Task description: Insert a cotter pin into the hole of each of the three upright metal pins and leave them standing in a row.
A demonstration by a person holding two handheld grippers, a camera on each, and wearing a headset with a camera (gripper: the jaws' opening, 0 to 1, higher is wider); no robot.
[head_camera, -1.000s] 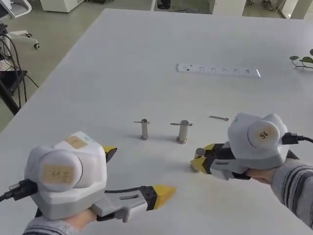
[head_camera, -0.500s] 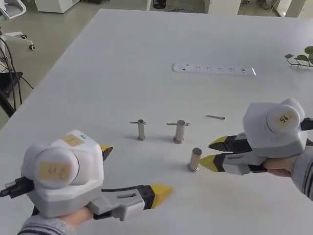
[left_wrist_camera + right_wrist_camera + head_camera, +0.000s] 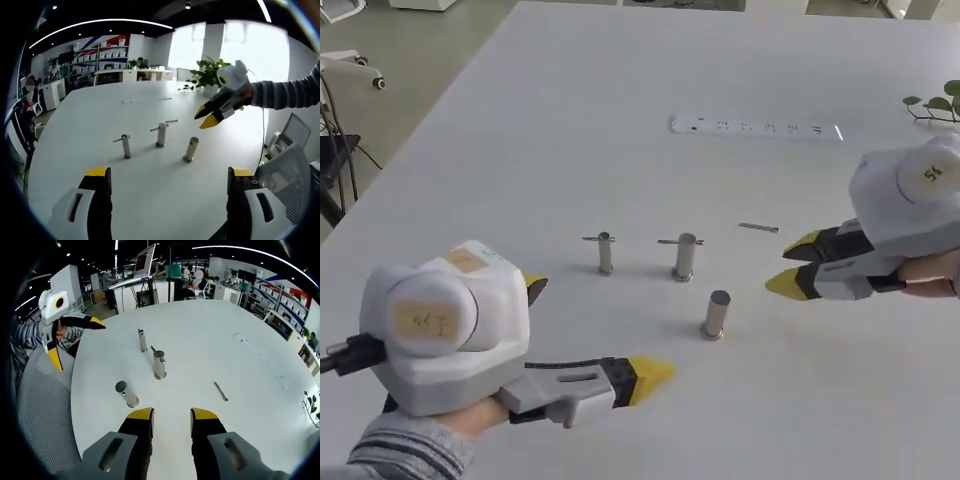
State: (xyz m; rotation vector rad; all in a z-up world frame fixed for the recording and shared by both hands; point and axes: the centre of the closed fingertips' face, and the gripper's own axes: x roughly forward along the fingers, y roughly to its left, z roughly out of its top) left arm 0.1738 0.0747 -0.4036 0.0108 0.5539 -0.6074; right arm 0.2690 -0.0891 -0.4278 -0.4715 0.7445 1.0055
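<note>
The bare pin (image 3: 716, 314) stood on the counter (image 3: 570, 150), at five o'clock of a fitted pin (image 3: 685, 257). The right gripper (image 3: 792, 263), jaws slightly apart and empty, hovered at four o'clock of the loose cotter pin (image 3: 758, 228), probably to fetch it. The left gripper (image 3: 595, 330) waited, jaws wide apart.

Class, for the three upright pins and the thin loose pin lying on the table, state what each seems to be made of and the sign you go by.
Upright pins: probably steel or a like metal; silver-grey with a dull sheen and a pale highlight down each shaft.
Loose pin: probably metal wire too; thin and grey, but too small to be sure of its finish.
</note>
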